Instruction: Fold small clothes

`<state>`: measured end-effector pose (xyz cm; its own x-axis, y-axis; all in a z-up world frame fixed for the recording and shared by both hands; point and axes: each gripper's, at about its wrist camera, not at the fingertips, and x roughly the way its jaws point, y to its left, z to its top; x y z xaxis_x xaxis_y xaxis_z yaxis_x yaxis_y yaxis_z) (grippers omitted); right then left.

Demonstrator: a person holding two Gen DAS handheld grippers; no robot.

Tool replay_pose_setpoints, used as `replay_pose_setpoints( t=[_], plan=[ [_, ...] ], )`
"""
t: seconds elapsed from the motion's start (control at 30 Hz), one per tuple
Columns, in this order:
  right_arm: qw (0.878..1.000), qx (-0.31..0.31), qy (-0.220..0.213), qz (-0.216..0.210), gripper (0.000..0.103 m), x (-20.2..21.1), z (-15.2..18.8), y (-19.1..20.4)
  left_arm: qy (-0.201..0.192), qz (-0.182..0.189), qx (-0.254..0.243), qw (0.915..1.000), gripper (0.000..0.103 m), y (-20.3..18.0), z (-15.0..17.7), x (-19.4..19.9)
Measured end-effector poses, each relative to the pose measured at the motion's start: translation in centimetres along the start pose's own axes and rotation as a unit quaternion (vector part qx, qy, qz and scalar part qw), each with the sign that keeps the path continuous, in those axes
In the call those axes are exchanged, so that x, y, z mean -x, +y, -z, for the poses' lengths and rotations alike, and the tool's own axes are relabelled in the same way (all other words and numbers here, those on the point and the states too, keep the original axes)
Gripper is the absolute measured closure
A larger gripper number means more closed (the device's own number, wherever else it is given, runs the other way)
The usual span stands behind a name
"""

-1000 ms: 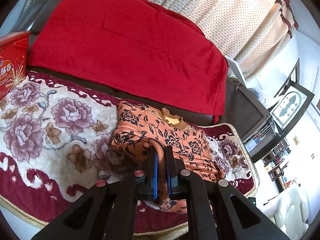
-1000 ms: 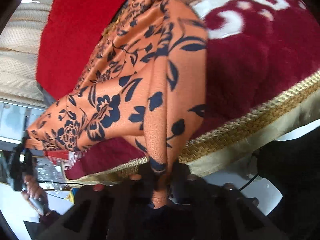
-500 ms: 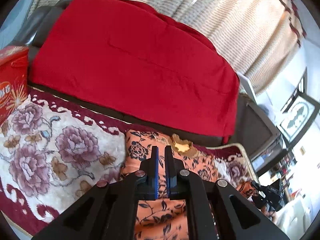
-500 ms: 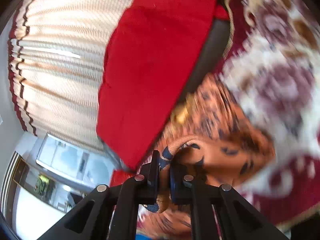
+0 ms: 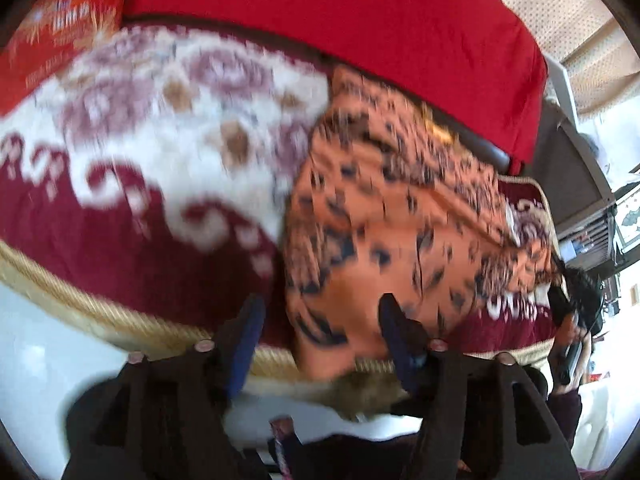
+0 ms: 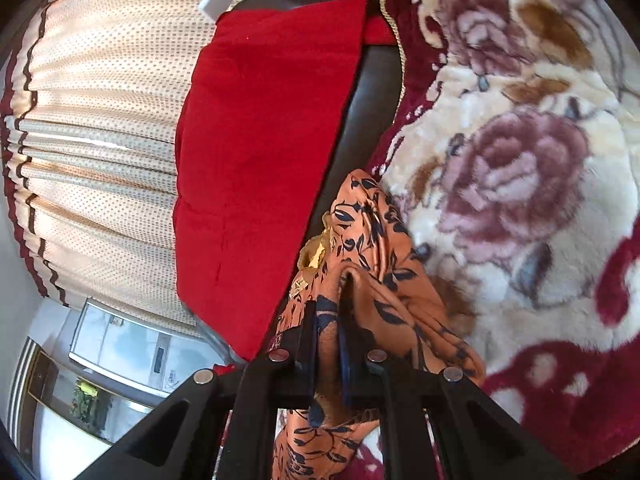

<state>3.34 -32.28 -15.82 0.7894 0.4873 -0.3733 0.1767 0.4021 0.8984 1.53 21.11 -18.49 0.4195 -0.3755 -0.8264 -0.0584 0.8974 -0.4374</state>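
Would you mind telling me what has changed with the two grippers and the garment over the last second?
The left gripper has let go: it pinched a fold of the orange garment a second ago, and its jaws are now opening, with the hem lying between them, unpinched. The garment has come down onto the floral blanket. The right gripper has swung round but stays shut on the garment. The red cover is unchanged.

A floral blanket [image 6: 520, 168] is covering the seat, a red cloth [image 6: 260, 140] is draping over the dark sofa back [image 6: 360, 92], a red packet [image 5: 60, 28] is sitting at the blanket's far corner, and dotted curtains [image 6: 100, 152] are hanging behind.
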Motion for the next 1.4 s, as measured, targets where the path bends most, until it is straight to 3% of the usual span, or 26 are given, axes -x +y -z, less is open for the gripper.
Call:
replay_pose_setpoints(
  t=[0.17,0.23,0.27,0.3,0.33,0.37,0.47,0.63,0.87,0.97,1.1,1.23,1.3,1.4],
  plan=[
    [0.999,0.036,0.012,-0.005,0.094,0.4,1.0,1.6,-0.013,0.016,0.011,0.9997,0.039,0.5,0.1,-2.3],
    [0.999,0.047,0.016,-0.006,0.094,0.4,1.6,2.2,-0.01,0.043,0.012,0.999,0.041,0.5,-0.2,-3.6],
    [0.999,0.048,0.018,-0.007,0.094,0.3,1.8,2.2,0.0,0.056,0.016,0.9983,0.051,0.7,-0.2,-4.5],
    [0.999,0.049,0.019,-0.005,0.094,0.3,1.9,2.3,0.013,0.061,0.019,0.9979,0.077,0.7,0.0,-5.0],
    [0.999,0.049,0.02,-0.004,0.094,0.5,2.2,2.3,0.024,0.071,0.013,0.9971,0.091,0.3,0.2,-5.4],
    [0.999,0.048,0.02,-0.003,0.094,0.5,2.2,2.3,0.028,0.079,0.0,0.9965,0.093,-0.2,0.4,-5.3],
    [0.998,0.054,0.019,0.001,0.094,0.6,2.1,2.5,0.013,0.082,-0.031,0.9961,0.094,-1.4,0.4,-4.3],
    [0.998,0.065,0.008,-0.004,0.094,0.7,0.6,3.7,-0.013,0.132,-0.032,0.9906,0.095,-2.8,-3.9,-1.8],
    [0.997,0.068,-0.028,-0.002,0.094,-2.5,-5.5,5.5,-0.073,0.165,-0.026,0.9832,0.095,-5.4,-16.9,-0.3],
    [0.997,0.061,-0.047,0.001,0.094,-5.4,-8.7,5.7,-0.08,0.158,-0.01,0.9841,0.095,-6.2,-23.5,-2.9],
    [0.998,0.034,-0.059,0.015,0.094,-10.9,-13.1,4.2,-0.05,0.124,0.036,0.9904,0.095,-5.3,-29.7,-10.6],
    [0.999,-0.022,-0.035,0.015,0.089,-16.1,-15.3,0.3,0.003,0.1,0.093,0.9905,0.094,-1.8,-31.2,-17.8],
    [0.997,-0.069,0.0,0.041,0.088,-18.5,-16.7,-2.7,0.004,0.141,0.136,0.9806,0.094,0.2,-30.7,-19.5],
    [0.993,-0.115,0.005,0.021,0.088,-18.6,-17.7,-5.4,-0.034,0.213,0.174,0.961,0.09,2.0,-29.3,-18.7]
  ],
)
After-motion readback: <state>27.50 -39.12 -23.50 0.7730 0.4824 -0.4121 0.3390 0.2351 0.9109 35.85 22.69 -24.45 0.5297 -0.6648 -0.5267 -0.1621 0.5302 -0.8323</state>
